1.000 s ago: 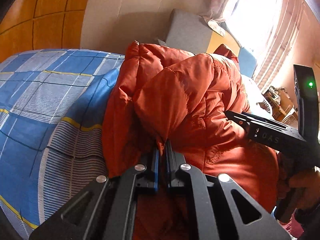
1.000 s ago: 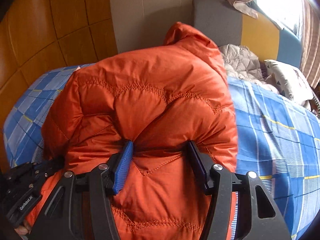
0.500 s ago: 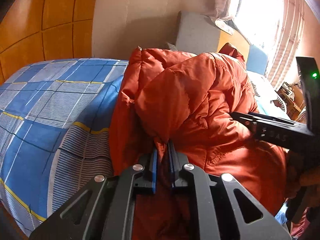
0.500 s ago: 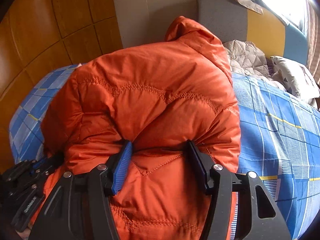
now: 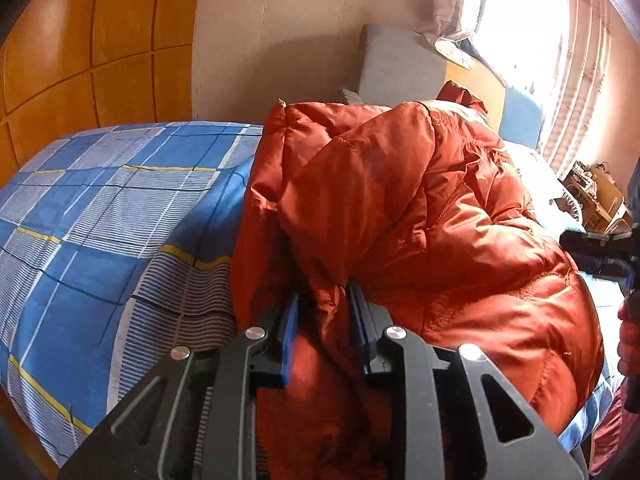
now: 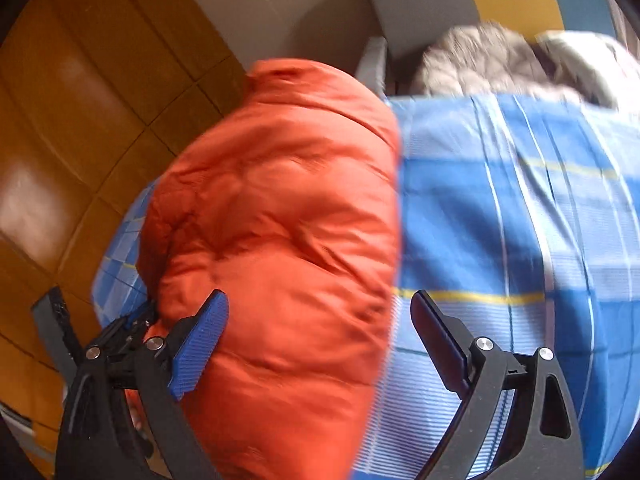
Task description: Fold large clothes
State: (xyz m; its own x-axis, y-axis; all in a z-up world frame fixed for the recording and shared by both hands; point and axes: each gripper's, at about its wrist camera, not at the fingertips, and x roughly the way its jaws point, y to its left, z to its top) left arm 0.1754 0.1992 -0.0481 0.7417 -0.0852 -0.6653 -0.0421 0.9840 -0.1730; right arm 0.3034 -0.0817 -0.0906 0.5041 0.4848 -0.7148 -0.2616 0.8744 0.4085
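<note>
An orange puffer jacket (image 5: 420, 208) lies bunched on the blue checked bed sheet (image 5: 120, 208). My left gripper (image 5: 324, 308) is at the jacket's near edge. Its jaws are opening, and a fold of the fabric still stands between the blue pads, with a dark gap beside the left pad. In the right wrist view my right gripper (image 6: 318, 300) hangs over the jacket (image 6: 280, 200) near its right edge. Its jaws are opening wide, and neither pad touches the cloth. The left gripper's black frame (image 6: 120, 332) shows at the jacket's lower left.
Wood panelling (image 6: 80, 120) lines the wall left of the bed. A grey and yellow headboard (image 5: 400, 60) stands behind the jacket, under a bright curtained window (image 5: 540, 40). A grey quilted garment (image 6: 480, 60) lies by the headboard. Bare sheet (image 6: 500, 220) stretches right of the jacket.
The right gripper let go of the jacket, opened wide and swung to the right. The left gripper's pads spread apart around the fold they pinched.
</note>
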